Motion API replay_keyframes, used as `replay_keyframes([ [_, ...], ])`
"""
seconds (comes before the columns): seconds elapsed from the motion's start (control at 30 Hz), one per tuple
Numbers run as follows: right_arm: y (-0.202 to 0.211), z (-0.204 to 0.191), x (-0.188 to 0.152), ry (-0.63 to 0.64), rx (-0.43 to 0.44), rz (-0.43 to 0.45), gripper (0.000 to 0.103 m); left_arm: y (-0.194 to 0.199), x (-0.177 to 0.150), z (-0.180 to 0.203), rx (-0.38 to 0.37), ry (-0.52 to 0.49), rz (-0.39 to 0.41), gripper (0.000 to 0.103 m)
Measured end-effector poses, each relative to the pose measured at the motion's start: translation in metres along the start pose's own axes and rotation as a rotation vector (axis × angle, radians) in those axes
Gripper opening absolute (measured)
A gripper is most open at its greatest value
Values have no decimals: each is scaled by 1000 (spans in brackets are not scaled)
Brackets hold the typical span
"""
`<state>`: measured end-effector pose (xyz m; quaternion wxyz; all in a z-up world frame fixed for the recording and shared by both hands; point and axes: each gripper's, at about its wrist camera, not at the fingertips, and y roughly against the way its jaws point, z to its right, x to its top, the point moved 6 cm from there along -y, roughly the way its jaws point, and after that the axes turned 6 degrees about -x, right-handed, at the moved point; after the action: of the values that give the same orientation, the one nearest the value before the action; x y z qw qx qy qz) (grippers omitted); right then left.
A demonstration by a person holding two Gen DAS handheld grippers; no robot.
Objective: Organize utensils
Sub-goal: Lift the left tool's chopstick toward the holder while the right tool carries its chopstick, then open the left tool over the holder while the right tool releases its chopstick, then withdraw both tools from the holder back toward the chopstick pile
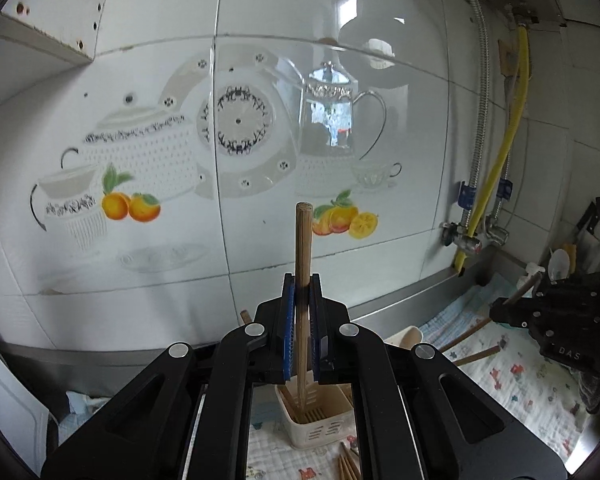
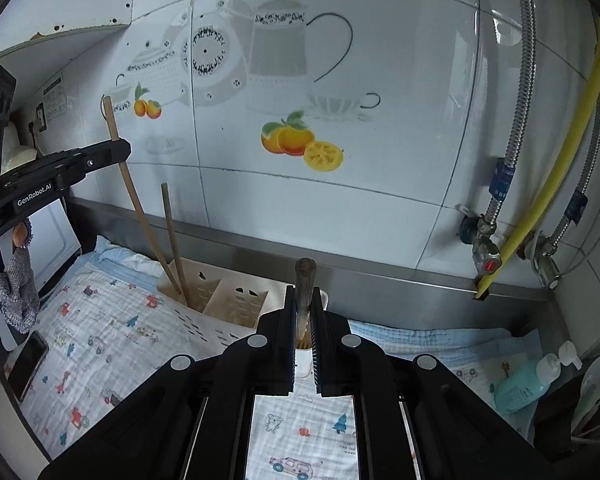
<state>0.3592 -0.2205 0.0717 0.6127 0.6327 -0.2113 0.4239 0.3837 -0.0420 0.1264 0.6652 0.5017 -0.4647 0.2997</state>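
My left gripper [image 1: 302,284] is shut on a long wooden chopstick [image 1: 301,240] that stands upright, its lower end inside the cream slotted utensil holder [image 1: 320,428]. In the right wrist view the same chopstick [image 2: 130,184] leans out of the holder's left compartment [image 2: 236,304], pinched by the left gripper [image 2: 122,148]. A second chopstick [image 2: 172,232] stands beside it. My right gripper [image 2: 305,296] is shut on a dark-topped wooden utensil handle [image 2: 305,276] above the holder's right end. Its lower end is hidden behind the fingers.
A patterned cloth [image 2: 100,336] covers the counter against a tiled wall. Loose chopsticks [image 1: 348,464] and wooden handles [image 1: 474,356] lie on it. A phone [image 2: 28,364] sits at the left edge and a blue-green bottle [image 2: 524,384] at the right. A yellow hose [image 2: 560,160] and valves [image 2: 486,256] hang at the right.
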Motion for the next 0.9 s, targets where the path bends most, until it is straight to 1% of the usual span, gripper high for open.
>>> replay_keyframes([
  [0.07, -8, -1, -4, 1, 3, -18, 6, -8, -8, -4, -4, 12, -26, 5],
  [0.2, -18, 0, -11, -18, 14, -37, 6, -17, -20, -11, -2, 29, -54, 7],
  [0.33, -21, 2, -13, -33, 20, -35, 7, -16, -24, -13, -3, 32, -55, 8],
  [0.4, -18, 3, -11, -37, 22, -23, 8, -13, -24, -13, -11, 37, -52, 9],
  [0.43, -15, 4, -11, -39, 18, -15, 13, -10, -24, -12, -13, 40, -49, 11],
  [0.47, -12, 5, -10, -42, 14, -7, 18, -8, -23, -12, -6, 38, -46, 17],
  [0.5, -8, 6, -9, -45, 14, 1, 18, -6, -23, -11, -4, 34, -43, 20],
  [0.53, -4, 6, -8, -46, 11, 9, 19, -2, -23, -10, -6, 33, -40, 21],
  [0.57, 2, 7, -8, -49, 5, 19, 23, 3, -25, -9, -5, 30, -38, 24],
  [0.7, 25, 8, -13, -52, -10, 60, 27, 23, -34, -5, 2, 13, -31, 38],
  [0.77, 37, 5, -19, -49, -16, 81, 35, 34, -42, -2, -2, 12, -36, 40],
  [0.8, 43, 4, -23, -47, -21, 91, 37, 40, -47, -1, -5, 14, -39, 47],
  [0.87, 54, -2, -35, -37, -33, 106, 44, 49, -58, 2, -4, 11, -47, 56],
  [0.9, 58, -5, -40, -34, -39, 113, 45, 54, -64, 4, -5, 6, -52, 57],
])
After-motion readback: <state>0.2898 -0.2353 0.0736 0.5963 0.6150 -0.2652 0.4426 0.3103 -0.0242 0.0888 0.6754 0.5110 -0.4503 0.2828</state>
